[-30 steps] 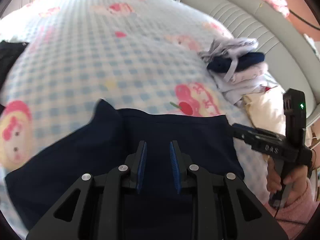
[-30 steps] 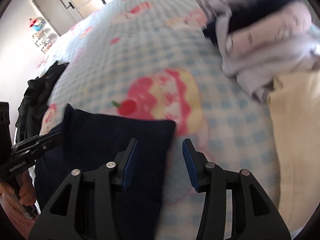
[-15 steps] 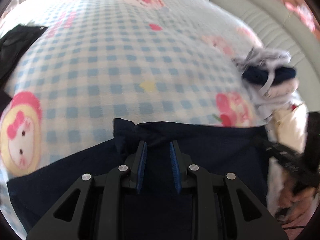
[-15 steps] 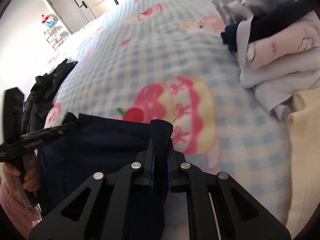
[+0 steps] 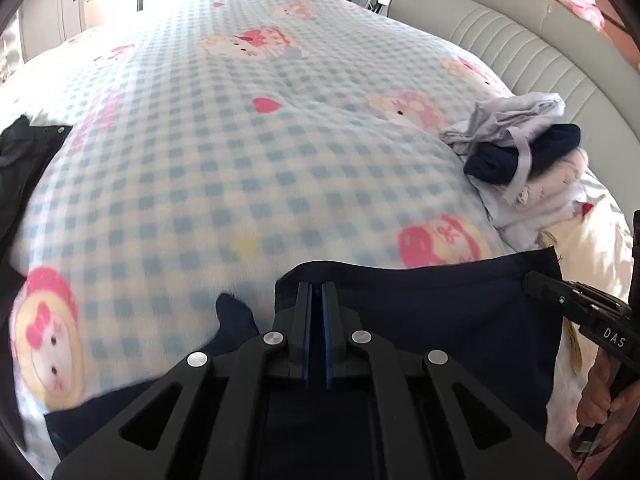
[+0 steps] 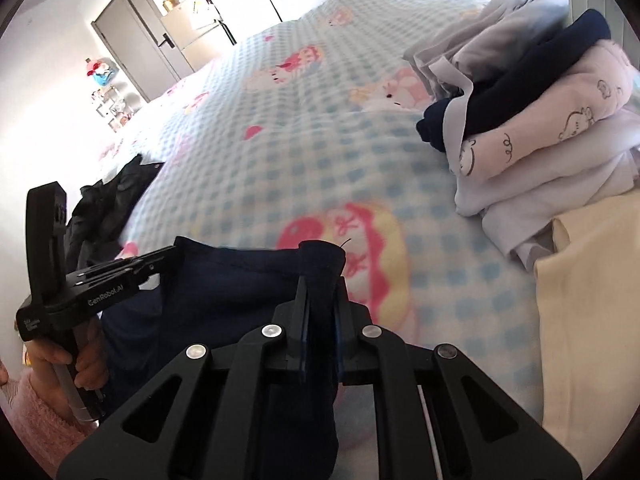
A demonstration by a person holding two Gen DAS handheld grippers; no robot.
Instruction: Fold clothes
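**Pinching both top corners of the navy garment**

Both my tongs are clenched on the navy garment (image 5: 440, 312) over the checked blanket (image 5: 248, 152): left gripper (image 5: 318, 292), right gripper (image 6: 322, 284). Its lower part is hidden behind my grippers. I read "DAS" and "CenRobot.AI" on their bodies.

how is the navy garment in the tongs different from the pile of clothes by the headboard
The navy garment is one dark piece, opened out and held at its top edge; the pile of clothes is several pieces, mostly white and pale pink, with one navy layer. The garment is not yet folded, whereas the pile is folded and stacked. The left tongs and right tongs grip the garment; nothing touches the pile. Both rest on the checked blanket.
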